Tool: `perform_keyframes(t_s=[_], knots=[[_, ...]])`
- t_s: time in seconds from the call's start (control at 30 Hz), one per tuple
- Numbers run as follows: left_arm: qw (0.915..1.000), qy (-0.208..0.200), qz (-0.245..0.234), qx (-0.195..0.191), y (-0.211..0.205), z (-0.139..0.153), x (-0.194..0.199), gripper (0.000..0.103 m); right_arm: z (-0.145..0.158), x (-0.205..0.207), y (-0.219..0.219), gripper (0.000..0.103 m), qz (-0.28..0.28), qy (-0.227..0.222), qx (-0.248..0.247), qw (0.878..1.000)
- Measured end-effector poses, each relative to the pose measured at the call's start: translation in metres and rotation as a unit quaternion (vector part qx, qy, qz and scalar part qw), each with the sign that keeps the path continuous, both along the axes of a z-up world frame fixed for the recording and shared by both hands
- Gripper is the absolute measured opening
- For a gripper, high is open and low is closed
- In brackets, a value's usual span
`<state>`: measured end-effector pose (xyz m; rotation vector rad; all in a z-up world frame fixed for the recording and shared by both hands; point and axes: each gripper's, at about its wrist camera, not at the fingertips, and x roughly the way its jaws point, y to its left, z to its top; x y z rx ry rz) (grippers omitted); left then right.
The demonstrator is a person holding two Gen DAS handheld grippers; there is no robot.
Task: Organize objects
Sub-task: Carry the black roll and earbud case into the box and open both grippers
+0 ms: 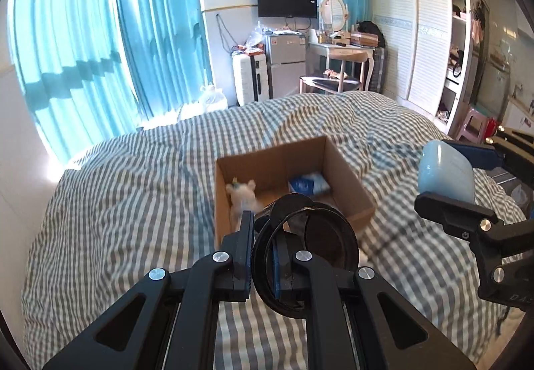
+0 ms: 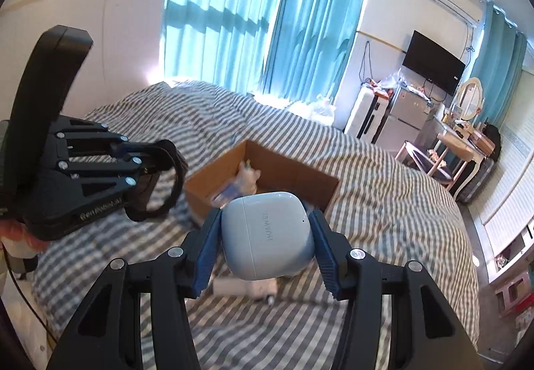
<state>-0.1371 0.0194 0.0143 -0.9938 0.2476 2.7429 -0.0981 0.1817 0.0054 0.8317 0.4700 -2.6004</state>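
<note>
My left gripper (image 1: 263,236) is shut on the rim of black round-lensed sunglasses (image 1: 320,236), held above the checked duvet just in front of an open cardboard box (image 1: 350,176). In the box lie a pale plush toy (image 1: 242,195) and a blue packet (image 1: 308,185). My right gripper (image 2: 267,216) is shut on a pale blue earbud case (image 2: 267,236), also in the air on the near side of the box (image 2: 293,176). In the right wrist view the left gripper (image 2: 147,163) with the sunglasses (image 2: 175,176) hangs at the left. The right gripper (image 1: 447,173) shows at the right of the left wrist view.
A small white object (image 2: 247,286) lies on the duvet (image 1: 133,203) below the case. Beyond the bed stand blue curtains (image 1: 100,36), a white suitcase (image 1: 245,79), a small fridge (image 1: 287,66), a dressing table with chair (image 1: 343,59), a wardrobe (image 1: 420,33) and a pink stool (image 1: 474,123).
</note>
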Motion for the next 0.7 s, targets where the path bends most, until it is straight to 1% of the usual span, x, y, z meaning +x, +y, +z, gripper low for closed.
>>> perform_keyframes(t_s=[0.13,0.23,0.3,0.47,0.7], knots=[[0.9999,-0.006,-0.001,-0.01,0.009,-0.002,-0.038,0.009,0.006,-0.032,0.002,0.052,-0.005,-0.001,-0.007,1.0],[0.9999,-0.014,0.003,-0.01,0.008,-0.005,-0.065,0.009,0.001,-0.059,0.006,0.052,-0.011,-0.014,-0.008,1.0],[0.9996,-0.018,0.007,-0.019,0.008,-0.01,-0.078,0.009,-0.005,-0.076,0.008,0.052,-0.013,-0.026,-0.01,1.0],[0.9984,-0.051,0.004,-0.023,0.008,-0.036,-0.115,0.009,-0.031,-0.114,0.01,0.052,-0.013,-0.061,-0.013,0.998],[0.9951,-0.092,-0.012,-0.036,0.018,-0.081,-0.158,0.009,-0.081,-0.157,0.004,0.052,0.004,-0.118,-0.002,0.993]])
